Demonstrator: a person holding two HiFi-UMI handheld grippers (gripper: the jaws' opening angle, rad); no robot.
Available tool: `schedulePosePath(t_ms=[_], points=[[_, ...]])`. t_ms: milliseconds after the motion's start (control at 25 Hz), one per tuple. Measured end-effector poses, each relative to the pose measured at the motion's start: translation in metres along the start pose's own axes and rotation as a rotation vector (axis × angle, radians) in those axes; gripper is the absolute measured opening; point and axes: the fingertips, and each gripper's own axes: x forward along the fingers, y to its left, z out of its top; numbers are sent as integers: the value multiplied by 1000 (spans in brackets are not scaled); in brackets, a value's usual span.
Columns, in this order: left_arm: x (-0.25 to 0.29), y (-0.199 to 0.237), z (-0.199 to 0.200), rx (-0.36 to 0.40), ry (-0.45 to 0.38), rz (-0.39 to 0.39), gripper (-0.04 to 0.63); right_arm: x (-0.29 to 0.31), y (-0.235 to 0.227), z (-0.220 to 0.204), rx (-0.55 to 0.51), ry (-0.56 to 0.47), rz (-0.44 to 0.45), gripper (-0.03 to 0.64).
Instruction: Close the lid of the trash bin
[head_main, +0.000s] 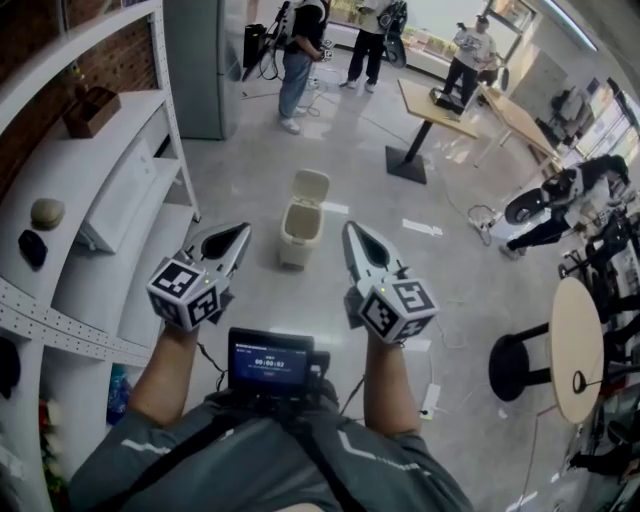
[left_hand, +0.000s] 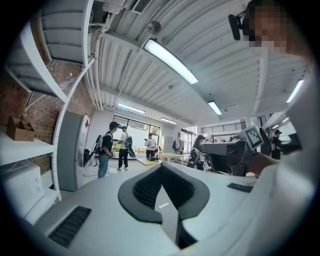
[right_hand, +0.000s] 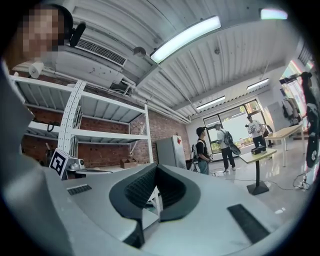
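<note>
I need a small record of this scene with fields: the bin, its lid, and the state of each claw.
target: bin standing on the floor, ahead of both claws
cover: lid open, raised at the bin's far side
left: left claw shut, empty, apart from the bin
right: right claw shut, empty, apart from the bin
progress: lid not yet closed

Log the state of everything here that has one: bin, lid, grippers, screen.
trash bin: upright on floor, open.
lid: raised, tipped back.
left gripper: shut, empty, not touching the bin.
right gripper: shut, empty, not touching the bin.
chest screen: lit.
</note>
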Motion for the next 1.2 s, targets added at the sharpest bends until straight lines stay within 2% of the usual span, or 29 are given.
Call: schedulePosePath(t_ms=[320, 440, 640, 920, 1080, 1200], points=[[60, 5, 9, 2, 0, 60, -5, 17, -63, 11, -6, 8, 41, 11], [79, 3, 6, 15, 10, 56, -5, 24, -77, 12, -16, 8, 63, 11], [100, 9, 6, 40, 49, 70, -5, 37, -96, 12, 28, -26, 88, 11], [127, 32, 4, 52, 72, 20, -5, 67, -125, 1, 57, -17, 41, 11], [144, 45, 5, 30, 44, 20, -5, 80, -137, -3, 52, 7, 29, 11], [157, 69, 1, 20, 55, 23, -5, 102, -143, -7, 47, 24, 14, 11]])
